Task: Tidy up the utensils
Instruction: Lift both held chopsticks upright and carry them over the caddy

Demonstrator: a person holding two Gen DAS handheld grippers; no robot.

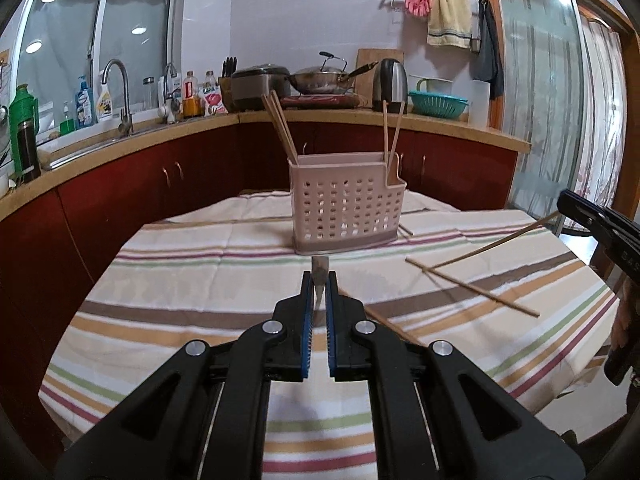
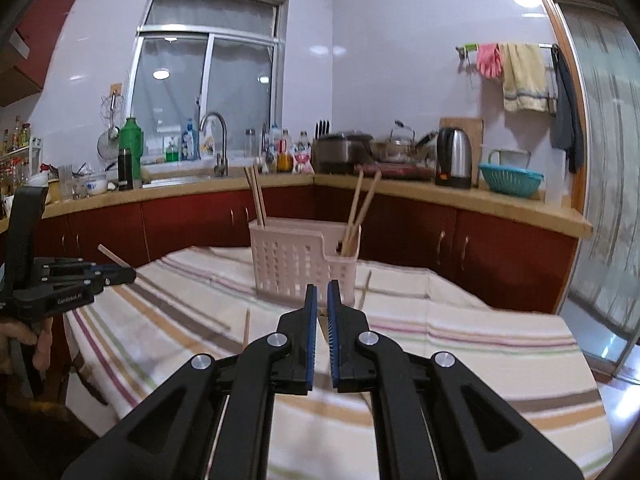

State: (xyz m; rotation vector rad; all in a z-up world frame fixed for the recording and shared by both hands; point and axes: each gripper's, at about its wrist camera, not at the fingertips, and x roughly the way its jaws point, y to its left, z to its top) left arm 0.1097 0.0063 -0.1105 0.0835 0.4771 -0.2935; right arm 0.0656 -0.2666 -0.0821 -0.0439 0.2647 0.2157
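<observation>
My left tongs (image 1: 320,278) are pinched tight on a chopstick (image 1: 320,268), which I see end-on between the blue pads; in the right wrist view its end pokes up and away past the jaws, above the worktop's left edge. The worktop (image 1: 168,280) wears a striped cloth (image 1: 208,320). Ahead of those tongs, toward the far edge and about midway across, stands the pink holder (image 1: 344,208), upright. A pair of chopsticks (image 1: 282,128) leans left out of its big left compartment, and another pair (image 1: 390,132) stands in the small right compartment. A loose chopstick (image 1: 472,286) lies flat on the cloth to the holder's right, nearer me; others lie near the holder's base on both sides, though I cannot tell how many. My right tongs (image 2: 322,286) are pressed narrow on a second chopstick (image 1: 500,240), which slants from them down toward the loose one; whether the two touch I cannot tell. These tongs hang above the right edge.
</observation>
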